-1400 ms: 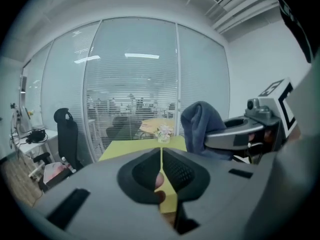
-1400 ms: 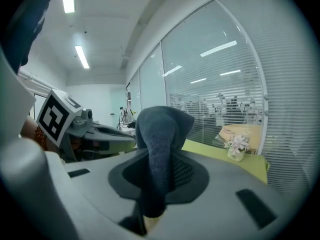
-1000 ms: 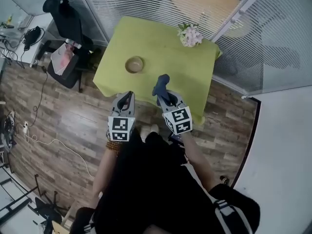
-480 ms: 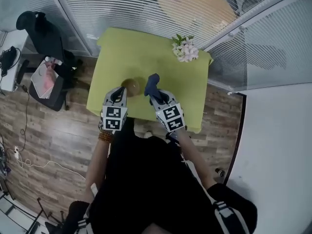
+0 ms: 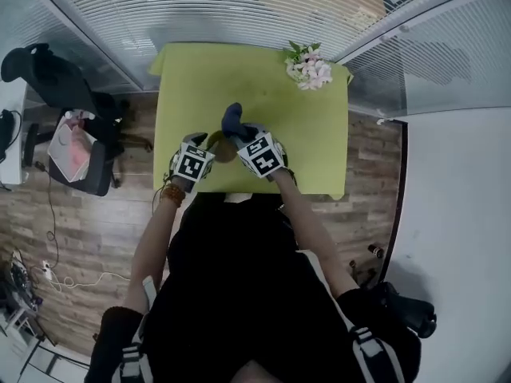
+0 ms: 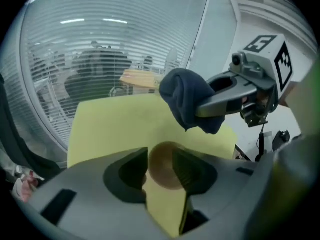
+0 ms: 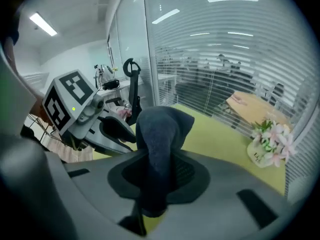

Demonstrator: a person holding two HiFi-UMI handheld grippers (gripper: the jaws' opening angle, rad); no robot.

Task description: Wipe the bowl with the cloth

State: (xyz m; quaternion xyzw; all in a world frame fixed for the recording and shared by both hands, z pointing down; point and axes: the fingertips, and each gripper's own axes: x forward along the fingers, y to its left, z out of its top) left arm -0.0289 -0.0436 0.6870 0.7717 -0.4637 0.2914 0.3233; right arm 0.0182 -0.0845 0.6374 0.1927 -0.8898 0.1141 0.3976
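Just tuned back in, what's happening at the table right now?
A person stands at the yellow-green table with a gripper in each hand. The right gripper is clamped on the dark blue cloth, held up off the table. The left gripper is open, its jaws having just been opening, and the brown bowl shows in the gap between them, not gripped. The cloth is not touching the bowl.
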